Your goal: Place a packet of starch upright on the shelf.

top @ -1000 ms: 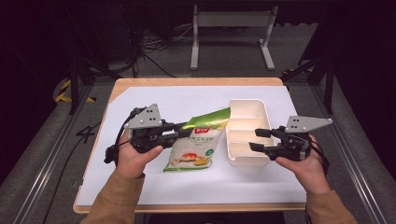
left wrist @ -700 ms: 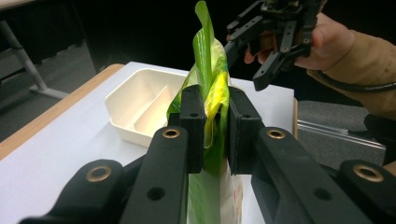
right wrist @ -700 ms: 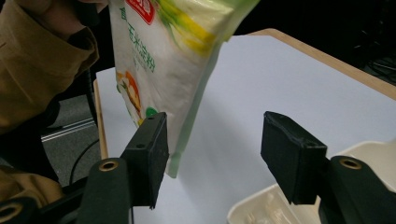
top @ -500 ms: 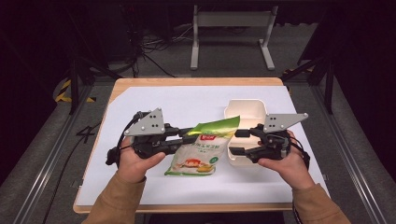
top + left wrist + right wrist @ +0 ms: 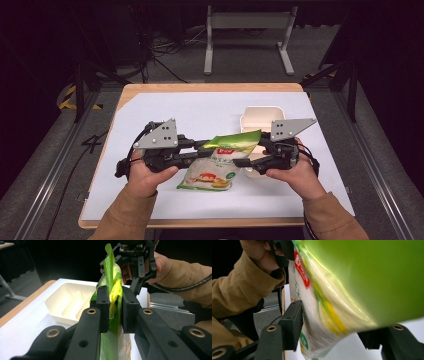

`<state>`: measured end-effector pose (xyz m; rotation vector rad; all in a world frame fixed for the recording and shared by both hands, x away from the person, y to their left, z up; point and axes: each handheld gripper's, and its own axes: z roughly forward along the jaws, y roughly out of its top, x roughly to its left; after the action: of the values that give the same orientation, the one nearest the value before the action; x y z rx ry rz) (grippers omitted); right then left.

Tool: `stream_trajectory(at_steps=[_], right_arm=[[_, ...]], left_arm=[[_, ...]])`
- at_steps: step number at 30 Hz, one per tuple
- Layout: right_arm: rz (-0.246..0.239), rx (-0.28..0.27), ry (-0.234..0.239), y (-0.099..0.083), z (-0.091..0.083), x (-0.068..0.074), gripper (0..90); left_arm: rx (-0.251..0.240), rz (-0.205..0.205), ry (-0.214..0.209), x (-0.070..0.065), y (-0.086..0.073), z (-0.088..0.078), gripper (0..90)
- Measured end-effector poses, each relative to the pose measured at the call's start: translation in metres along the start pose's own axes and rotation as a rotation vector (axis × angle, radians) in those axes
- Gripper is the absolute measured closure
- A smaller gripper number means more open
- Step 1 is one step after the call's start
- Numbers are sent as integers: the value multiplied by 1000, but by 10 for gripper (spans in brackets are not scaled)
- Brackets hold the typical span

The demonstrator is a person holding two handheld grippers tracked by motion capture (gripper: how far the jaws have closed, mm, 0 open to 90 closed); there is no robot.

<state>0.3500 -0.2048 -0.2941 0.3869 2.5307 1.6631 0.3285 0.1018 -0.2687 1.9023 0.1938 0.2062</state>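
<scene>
A snack bag (image 5: 220, 162) with a green top and a pale printed body hangs tilted just above the white sheet. My left gripper (image 5: 205, 146) is shut on the bag's green top strip (image 5: 112, 287), which stands pinched between its pads. From the right, my right gripper (image 5: 245, 159) reaches the other end of the bag. Its jaws have just been closing, and in the right gripper view the bag (image 5: 342, 290) passes between them (image 5: 332, 330) while they still stand wide. A cream divided tray (image 5: 260, 112) sits just behind the right gripper.
The tray (image 5: 60, 302) has several long compartments and lies on a white sheet (image 5: 200, 110) covering a wooden table. Black floor rails and a metal stand lie beyond the table. Both of the person's tan sleeves come in from the front edge.
My right gripper has moved left from the tray to the bag's end. The bag's green top has risen and turned with my left gripper, which has stayed nearly in place.
</scene>
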Motion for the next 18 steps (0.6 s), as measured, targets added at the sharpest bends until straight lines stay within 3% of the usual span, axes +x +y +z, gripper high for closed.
stream_trajectory(at_steps=[6, 10, 18], right_arm=[[19, -12, 59, 2, 1, -2, 649], [-16, -6, 76, 6, 0, 0, 748], [-75, 17, 59, 20, -1, 8, 807]], left_arm=[[-11, 12, -3, -1, -1, -3, 797], [-12, 13, -10, -1, -2, -5, 795], [-47, -9, -18, 1, -5, -13, 781]])
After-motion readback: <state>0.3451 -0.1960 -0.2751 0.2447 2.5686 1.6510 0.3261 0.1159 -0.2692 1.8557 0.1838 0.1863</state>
